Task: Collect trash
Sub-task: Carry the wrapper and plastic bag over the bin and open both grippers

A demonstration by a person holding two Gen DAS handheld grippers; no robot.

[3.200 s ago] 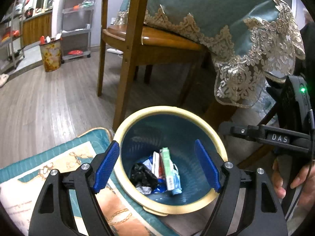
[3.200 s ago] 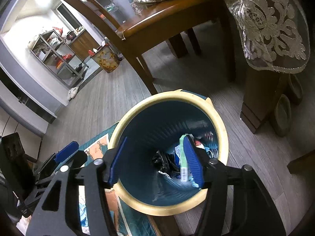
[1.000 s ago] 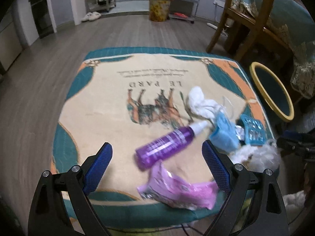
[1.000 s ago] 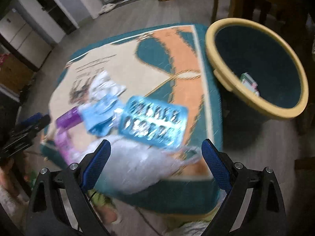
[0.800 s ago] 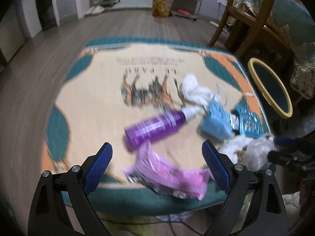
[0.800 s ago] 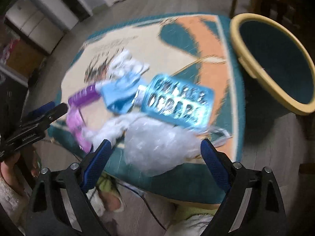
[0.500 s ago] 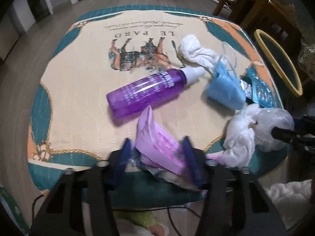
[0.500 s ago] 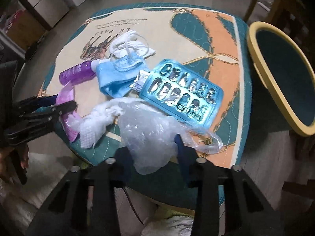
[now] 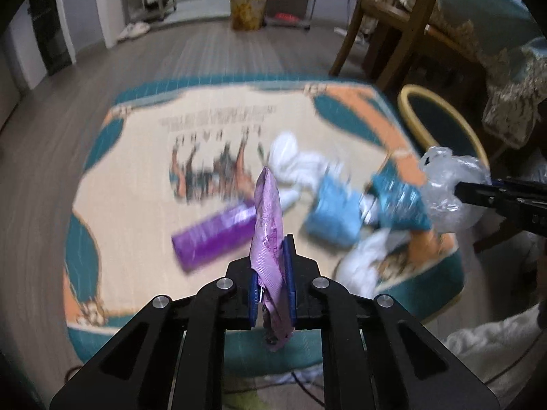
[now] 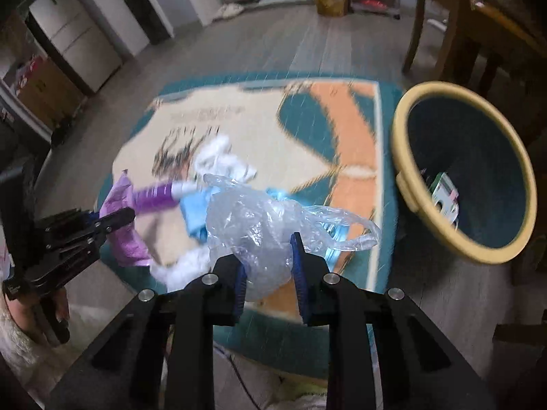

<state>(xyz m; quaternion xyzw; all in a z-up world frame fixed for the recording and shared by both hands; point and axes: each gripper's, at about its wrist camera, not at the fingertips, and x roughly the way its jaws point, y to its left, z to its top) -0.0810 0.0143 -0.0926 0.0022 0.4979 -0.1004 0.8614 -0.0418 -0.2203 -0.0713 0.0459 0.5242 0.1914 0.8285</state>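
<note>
My left gripper (image 9: pixel 271 266) is shut on a pink foil wrapper (image 9: pixel 268 218) and holds it above the low cushioned table (image 9: pixel 136 205). My right gripper (image 10: pixel 268 266) is shut on a clear plastic bag (image 10: pixel 253 218), also lifted; the bag also shows in the left wrist view (image 9: pixel 451 188). On the table lie a purple bottle (image 9: pixel 212 235), a blue face mask (image 9: pixel 335 208), a teal blister pack (image 9: pixel 400 201) and white crumpled tissue (image 9: pixel 297 164). The yellow-rimmed teal bin (image 10: pixel 465 174) stands at the table's right and holds some trash.
A wooden chair (image 9: pixel 386 24) and a table with a lace-edged cloth (image 9: pixel 506 78) stand behind the bin. A patterned waste bin (image 9: pixel 248 7) and metal shelves are far back on the wooden floor. A white cloth (image 9: pixel 492 345) lies at the lower right.
Both grippers moved from over the bin to the table, closed on the pink wrapper and the clear bag, and have lifted them off the table.
</note>
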